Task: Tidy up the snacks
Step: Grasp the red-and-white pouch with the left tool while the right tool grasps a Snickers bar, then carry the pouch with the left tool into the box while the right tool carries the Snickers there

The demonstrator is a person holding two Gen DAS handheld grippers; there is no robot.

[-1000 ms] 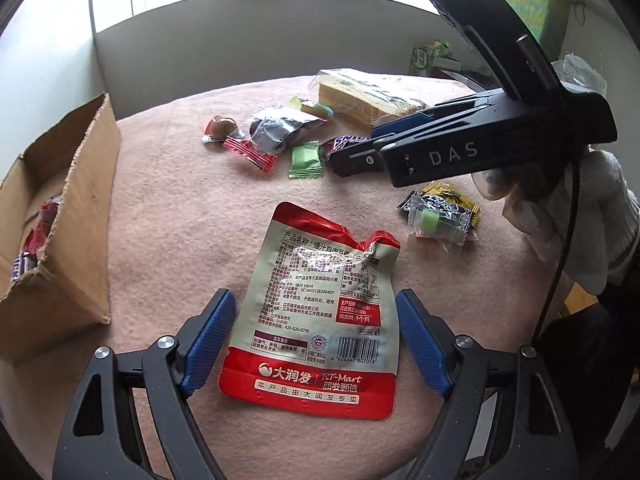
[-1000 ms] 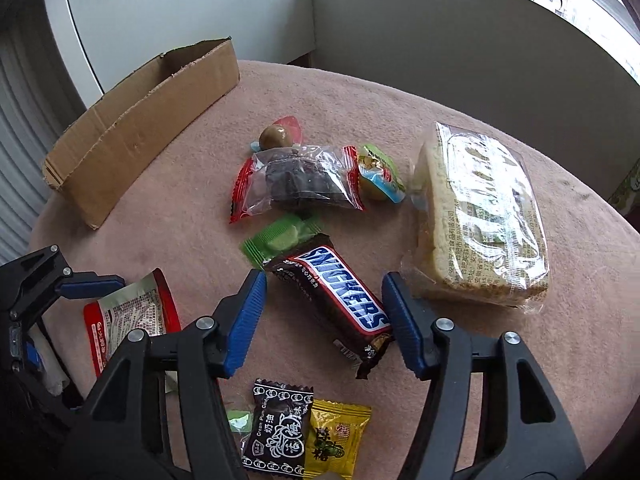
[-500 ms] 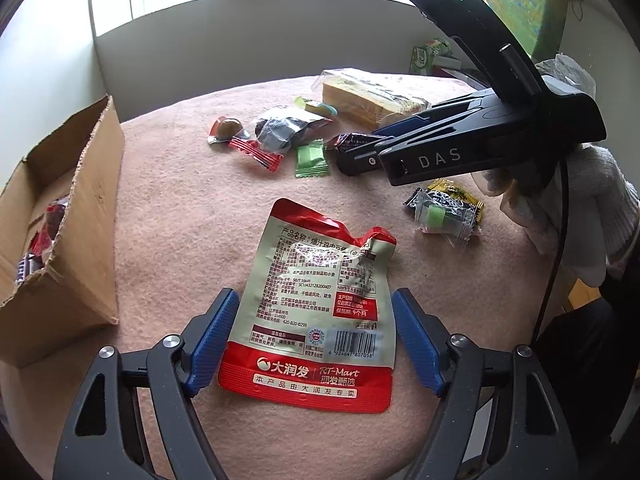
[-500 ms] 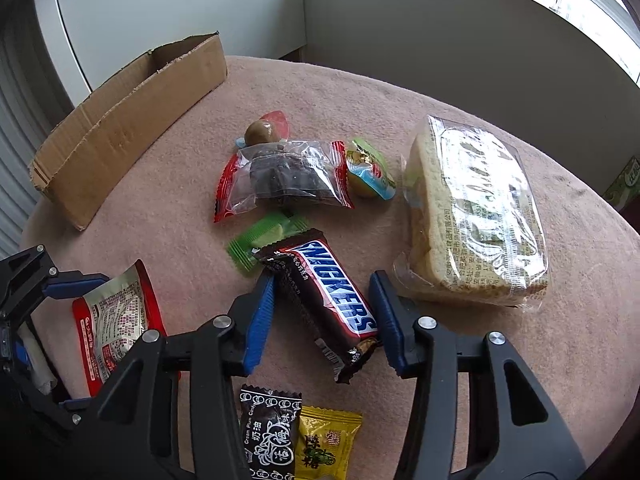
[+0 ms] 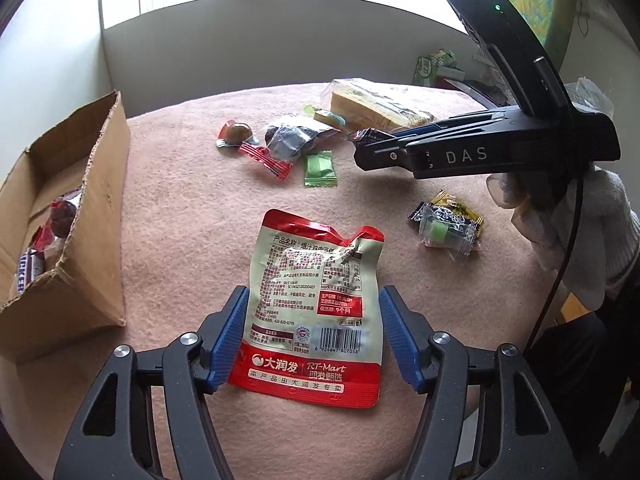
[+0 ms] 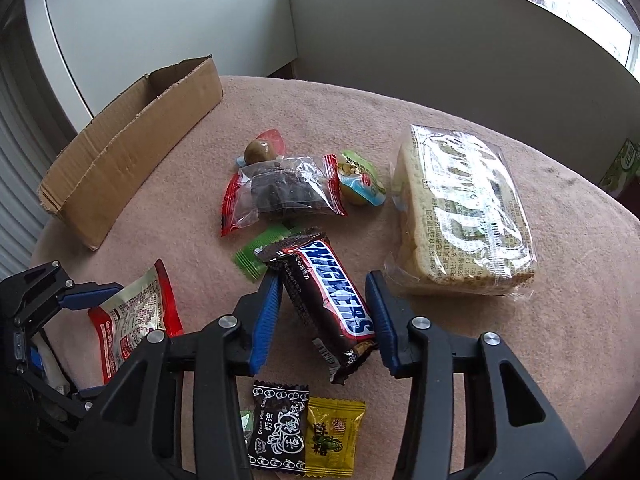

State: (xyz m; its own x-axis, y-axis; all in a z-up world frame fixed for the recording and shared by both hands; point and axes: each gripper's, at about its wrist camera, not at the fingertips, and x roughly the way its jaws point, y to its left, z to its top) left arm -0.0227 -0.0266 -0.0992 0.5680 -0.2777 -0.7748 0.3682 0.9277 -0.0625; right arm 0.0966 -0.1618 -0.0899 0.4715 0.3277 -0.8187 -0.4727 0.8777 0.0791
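My left gripper (image 5: 312, 336) straddles a red and cream snack pouch (image 5: 316, 296) lying flat on the pink table; its left pad touches the pouch edge and the right pad stands a little off it. My right gripper (image 6: 322, 312) straddles a Snickers bar (image 6: 328, 300), which is tilted up on one edge against the left pad, with a gap at the right pad. The cardboard box (image 5: 60, 220) stands at the left and holds a few wrapped snacks; it also shows in the right wrist view (image 6: 132, 148).
Loose snacks lie on the table: a clear packet of dark pieces (image 6: 284, 192), a green candy (image 6: 260, 256), a large wrapped cake (image 6: 464, 212), a round brown sweet (image 6: 260, 150), black and yellow candies (image 6: 308, 428). The table edge runs close at the right (image 5: 532, 320).
Both grippers have narrowed around their items. The left moved forward over the pouch. The right closed in on the Snickers bar, which has tipped up onto its edge.
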